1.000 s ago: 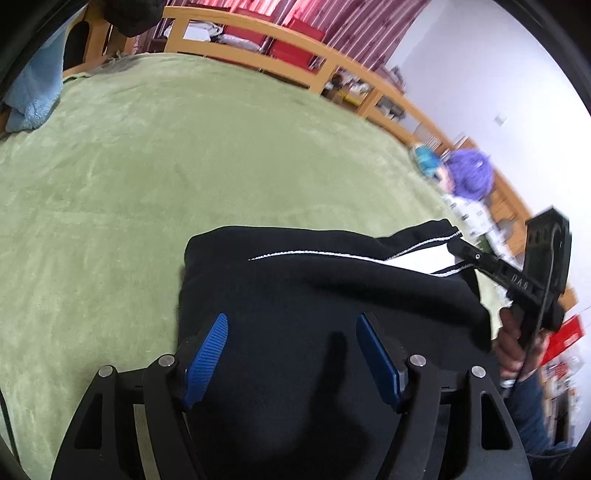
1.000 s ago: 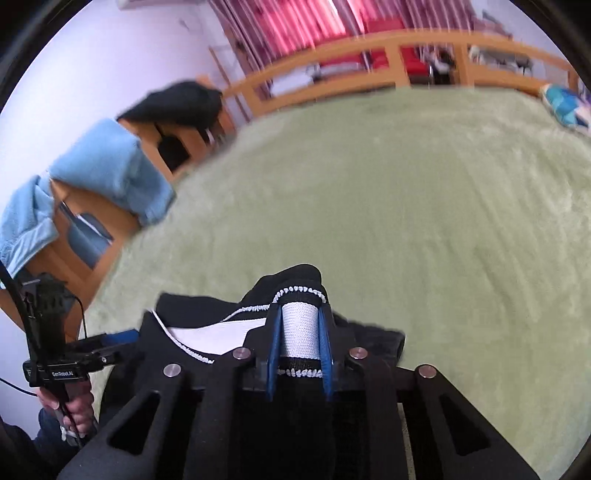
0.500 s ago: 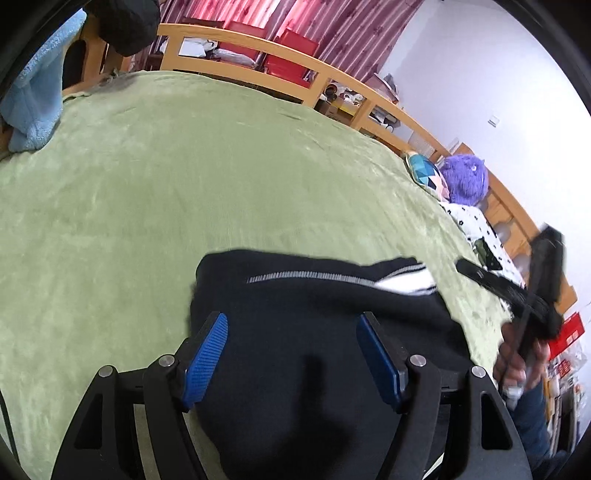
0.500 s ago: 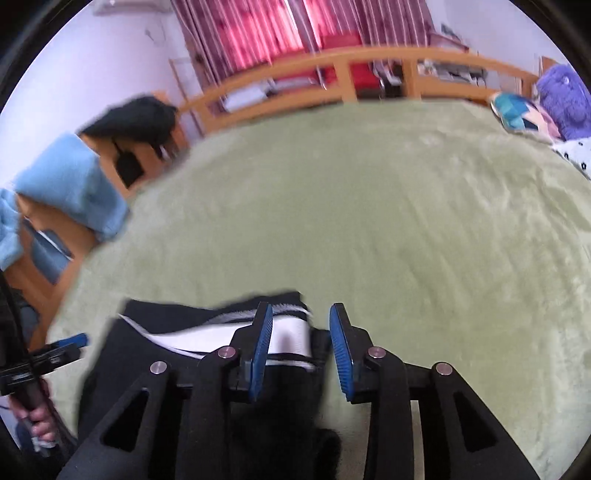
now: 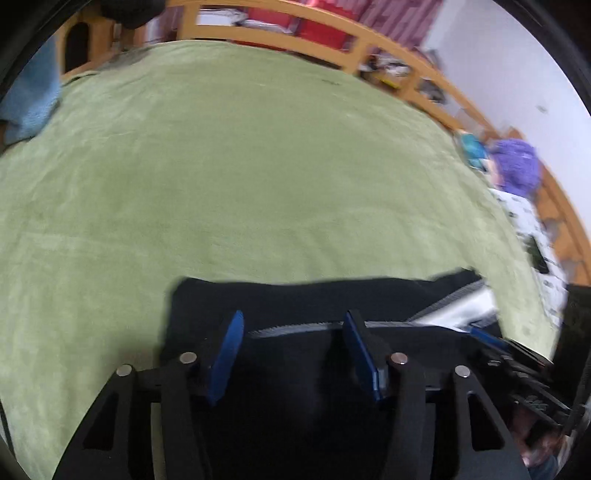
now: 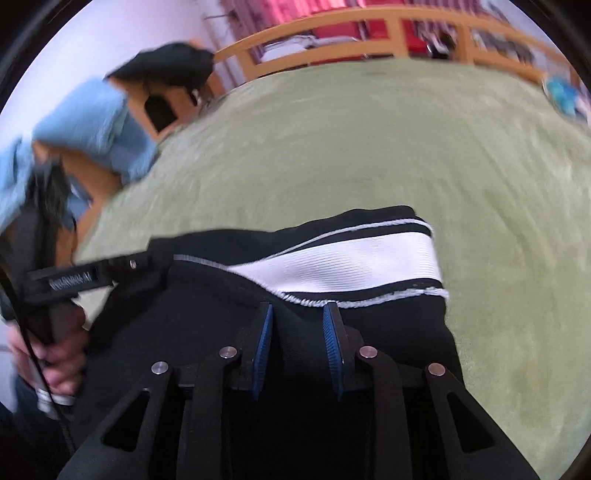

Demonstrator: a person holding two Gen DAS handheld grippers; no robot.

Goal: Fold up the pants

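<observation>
Pants (image 6: 314, 332): I see them folded on the green blanket (image 5: 258, 166), directly under both tools.
Left gripper (image 5: 291, 332): spread wide, grasping nothing.
Right gripper (image 6: 297, 325): parted, grasping nothing, just short of the white stripe (image 6: 351, 262).

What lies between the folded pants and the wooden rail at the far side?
Only bare green blanket between the pants and rail, per the left wrist view.

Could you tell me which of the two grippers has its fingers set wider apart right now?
The left gripper: its blue fingers stand clearly farther apart than those of the right gripper.
</observation>
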